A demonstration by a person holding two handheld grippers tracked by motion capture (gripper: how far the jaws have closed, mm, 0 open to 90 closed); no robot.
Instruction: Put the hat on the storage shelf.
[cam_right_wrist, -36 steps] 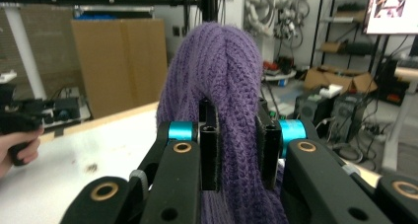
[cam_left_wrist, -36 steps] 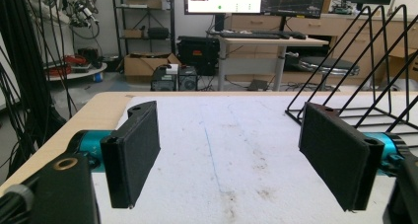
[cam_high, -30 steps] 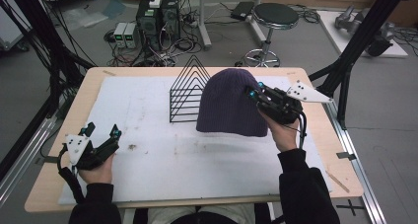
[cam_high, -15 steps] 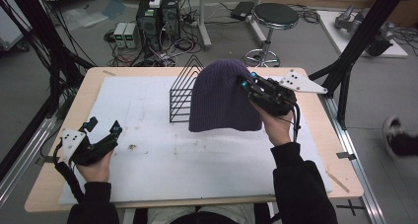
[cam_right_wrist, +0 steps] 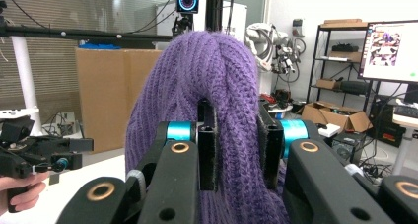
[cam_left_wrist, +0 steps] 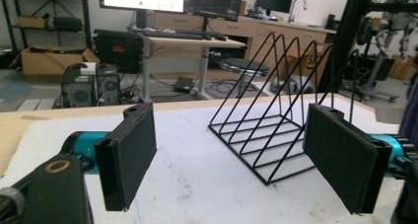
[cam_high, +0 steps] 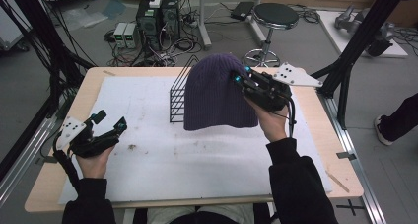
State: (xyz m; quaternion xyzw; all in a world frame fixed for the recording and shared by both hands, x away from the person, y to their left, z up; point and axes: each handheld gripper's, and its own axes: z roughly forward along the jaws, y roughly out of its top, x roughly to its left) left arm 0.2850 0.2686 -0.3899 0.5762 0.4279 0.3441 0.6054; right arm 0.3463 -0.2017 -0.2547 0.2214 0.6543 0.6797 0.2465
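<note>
Two grippers are at the table. The right gripper [cam_high: 240, 79] pinches the purple hat [cam_high: 217, 93] tight and holds it up in the air, just beside the black wire rack [cam_high: 178, 99]. The hat hangs down over the white mat [cam_high: 207, 160]. The left gripper [cam_high: 109, 122] has its jaws wide apart and holds nothing, near the table's left edge.
</note>
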